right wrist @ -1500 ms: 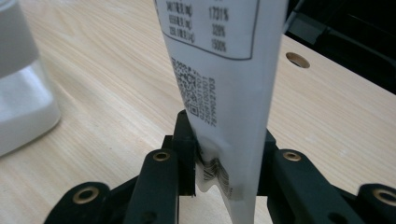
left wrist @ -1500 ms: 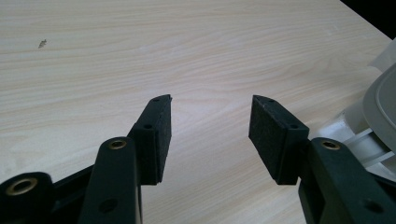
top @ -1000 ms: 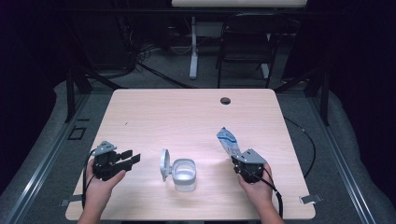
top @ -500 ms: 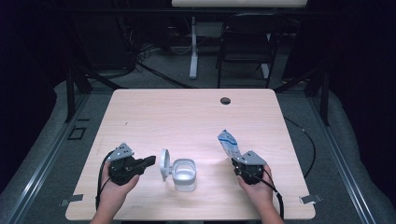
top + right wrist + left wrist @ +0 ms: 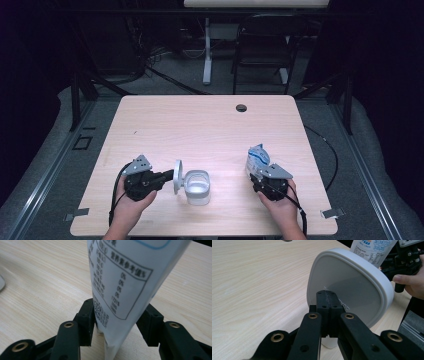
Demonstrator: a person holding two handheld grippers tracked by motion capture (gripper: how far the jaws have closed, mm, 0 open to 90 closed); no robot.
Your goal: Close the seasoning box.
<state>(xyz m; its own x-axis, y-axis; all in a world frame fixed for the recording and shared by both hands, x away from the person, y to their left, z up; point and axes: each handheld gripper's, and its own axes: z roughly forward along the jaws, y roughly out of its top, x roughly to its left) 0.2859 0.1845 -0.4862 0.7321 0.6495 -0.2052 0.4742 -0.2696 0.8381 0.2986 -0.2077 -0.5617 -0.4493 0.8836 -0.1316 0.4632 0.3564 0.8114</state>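
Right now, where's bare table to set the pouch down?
The far half of the table, up to the cable hole, is bare. So is the strip between the container and the pouch. Crowded: left gripper against the lid.

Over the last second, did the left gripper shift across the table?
Yes. The left gripper moved right toward the white container, which stayed put; its fingers now meet the raised lid.
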